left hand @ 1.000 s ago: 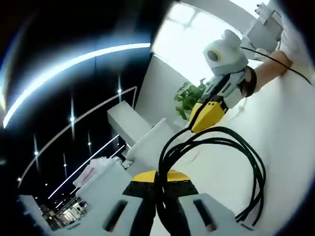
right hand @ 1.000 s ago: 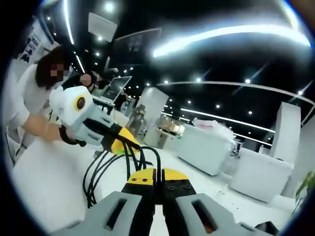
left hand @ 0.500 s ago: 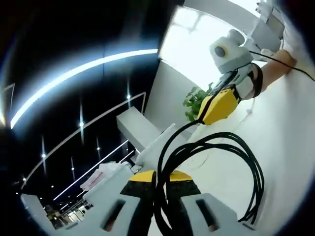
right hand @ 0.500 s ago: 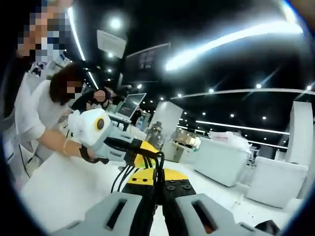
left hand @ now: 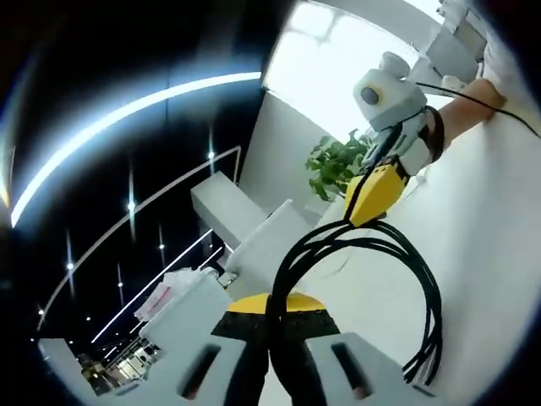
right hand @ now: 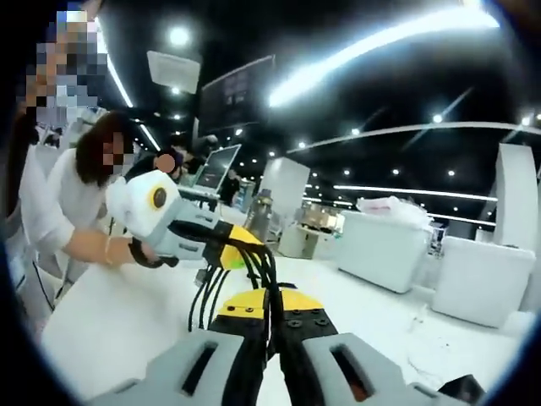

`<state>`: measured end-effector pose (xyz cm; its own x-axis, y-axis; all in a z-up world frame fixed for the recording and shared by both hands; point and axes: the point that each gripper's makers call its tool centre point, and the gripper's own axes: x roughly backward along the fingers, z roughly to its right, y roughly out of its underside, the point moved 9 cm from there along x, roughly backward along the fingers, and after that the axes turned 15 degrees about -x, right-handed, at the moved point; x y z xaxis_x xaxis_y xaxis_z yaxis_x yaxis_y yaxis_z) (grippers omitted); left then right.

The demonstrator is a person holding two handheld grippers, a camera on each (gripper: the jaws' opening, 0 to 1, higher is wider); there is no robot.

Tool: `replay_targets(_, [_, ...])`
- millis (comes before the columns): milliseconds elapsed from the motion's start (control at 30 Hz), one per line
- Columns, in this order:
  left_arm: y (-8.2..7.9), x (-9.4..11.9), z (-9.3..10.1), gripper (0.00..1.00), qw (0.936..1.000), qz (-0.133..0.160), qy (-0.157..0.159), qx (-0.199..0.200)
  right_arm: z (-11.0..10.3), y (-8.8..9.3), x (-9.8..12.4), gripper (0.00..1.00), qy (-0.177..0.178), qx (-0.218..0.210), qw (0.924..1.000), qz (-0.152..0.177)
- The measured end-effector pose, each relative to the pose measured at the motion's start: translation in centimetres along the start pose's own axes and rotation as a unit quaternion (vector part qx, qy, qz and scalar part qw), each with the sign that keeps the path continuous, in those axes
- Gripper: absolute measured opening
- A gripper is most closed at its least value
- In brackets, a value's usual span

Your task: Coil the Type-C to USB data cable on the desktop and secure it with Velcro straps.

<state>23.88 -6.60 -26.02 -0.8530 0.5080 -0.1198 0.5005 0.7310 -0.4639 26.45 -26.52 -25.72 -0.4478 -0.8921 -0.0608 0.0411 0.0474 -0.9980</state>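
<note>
Cable (left hand: 397, 279) hangs coiled in midair above the desktop (left hand: 499, 220), left gripper (left hand: 272, 306) and right gripper (right hand: 269, 304) both clamped on opposite sides of it; keep loops stacked evenly, no slack before strapping.

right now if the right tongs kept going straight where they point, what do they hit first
Probably the left tongs, which sit just ahead along the black cable that the right tongs grip. Depth is hard to judge in this fisheye view.
</note>
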Motion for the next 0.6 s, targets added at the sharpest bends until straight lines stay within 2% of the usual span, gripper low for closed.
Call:
replay_targets(67, [0.1,0.0,-0.1,0.04,1.0,-0.003,0.001,0.005,-0.1,-0.9,0.2,0.18,0.014,0.007,0.9998,0.009])
replay_targets(167, [0.1,-0.2,-0.1,0.04,0.9999,-0.014,0.002,0.001,-1.2,-1.6,0.0,0.22,0.039,0.1,0.9942,-0.003])
replay_targets(267, [-0.3,-0.3,0.1,0.04,0.9998,-0.018,0.004,-0.011,-3.0,-0.9,-1.4,0.23,0.047,0.163,0.985,-0.032])
replay_targets(367, [-0.5,-0.6,0.1,0.04,0.9995,-0.024,0.012,-0.016,-3.5,-0.1,-2.6,0.21,0.087,0.244,0.9637,-0.063])
replay_targets(433, [-0.4,-0.8,0.1,0.04,0.9993,-0.031,0.019,-0.011,-3.7,0.4,-3.3,0.2,0.116,0.301,0.9437,-0.071])
replay_targets(533, [0.0,-0.8,0.1,0.04,0.9988,-0.039,0.03,0.004,-3.6,0.6,-4.0,0.14,0.147,0.314,0.9352,-0.071])
replay_targets(600, [0.4,-0.7,0.1,0.04,0.9983,-0.043,0.036,0.015,-3.5,0.6,-4.5,0.13,0.143,0.304,0.9388,-0.078])
